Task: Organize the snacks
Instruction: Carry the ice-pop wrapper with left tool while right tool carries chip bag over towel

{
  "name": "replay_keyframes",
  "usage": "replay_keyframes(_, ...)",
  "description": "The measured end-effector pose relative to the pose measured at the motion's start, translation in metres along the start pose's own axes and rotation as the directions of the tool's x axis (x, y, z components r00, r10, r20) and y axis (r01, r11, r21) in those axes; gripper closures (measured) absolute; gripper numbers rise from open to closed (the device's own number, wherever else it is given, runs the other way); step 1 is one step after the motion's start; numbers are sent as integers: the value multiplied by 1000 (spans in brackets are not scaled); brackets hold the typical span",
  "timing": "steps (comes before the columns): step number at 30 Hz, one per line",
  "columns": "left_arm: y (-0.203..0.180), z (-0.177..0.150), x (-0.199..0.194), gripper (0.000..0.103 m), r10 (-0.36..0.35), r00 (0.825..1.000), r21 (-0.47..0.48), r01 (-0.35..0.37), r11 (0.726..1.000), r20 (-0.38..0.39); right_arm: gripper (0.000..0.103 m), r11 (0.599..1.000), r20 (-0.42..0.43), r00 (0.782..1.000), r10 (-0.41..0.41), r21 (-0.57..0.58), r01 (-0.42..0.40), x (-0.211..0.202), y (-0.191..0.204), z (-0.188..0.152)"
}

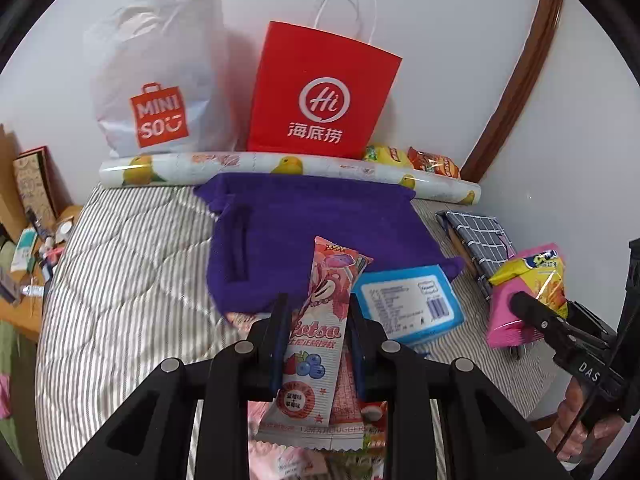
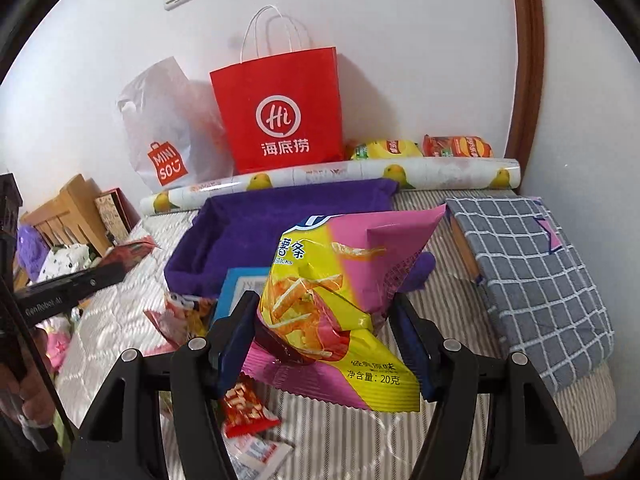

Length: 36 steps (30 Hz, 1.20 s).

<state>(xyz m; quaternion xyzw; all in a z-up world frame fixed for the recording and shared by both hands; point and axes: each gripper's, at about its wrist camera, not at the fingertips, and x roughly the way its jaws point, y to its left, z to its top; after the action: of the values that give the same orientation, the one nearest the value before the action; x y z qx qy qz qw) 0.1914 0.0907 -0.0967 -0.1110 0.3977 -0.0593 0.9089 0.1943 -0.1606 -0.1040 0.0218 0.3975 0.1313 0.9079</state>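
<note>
My left gripper is shut on a long pink Lotso snack packet and holds it upright above the bed, just in front of the purple fabric basket. My right gripper is shut on a pink and yellow bag of potato sticks, held near the basket's front right corner; that bag also shows in the left wrist view. A blue box lies at the basket's front edge. Loose snack packets lie on the bed below my right gripper.
A red paper bag and a white MINISO plastic bag stand against the wall behind a printed paper roll. Two crisp bags lie behind the roll. A grey checked cloth covers something at right. A cluttered wooden desk is at left.
</note>
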Motion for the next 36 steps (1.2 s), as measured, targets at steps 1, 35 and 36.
replay_keyframes(1,-2,3,2,78,-1,1000,4,1,1000,0,37,1000,-1,1000,12,-5,-12,2,2,3)
replay_keyframes(35,22,122,116,78,33,999,17,-32,999,-37,38,994,-7,995,102,-43,-102,145,9,129)
replay_keyframes(36,23,123,121,78,30,999,14,-30,999,-44,38,994,-13,995,100,-47,-100,150,9,130)
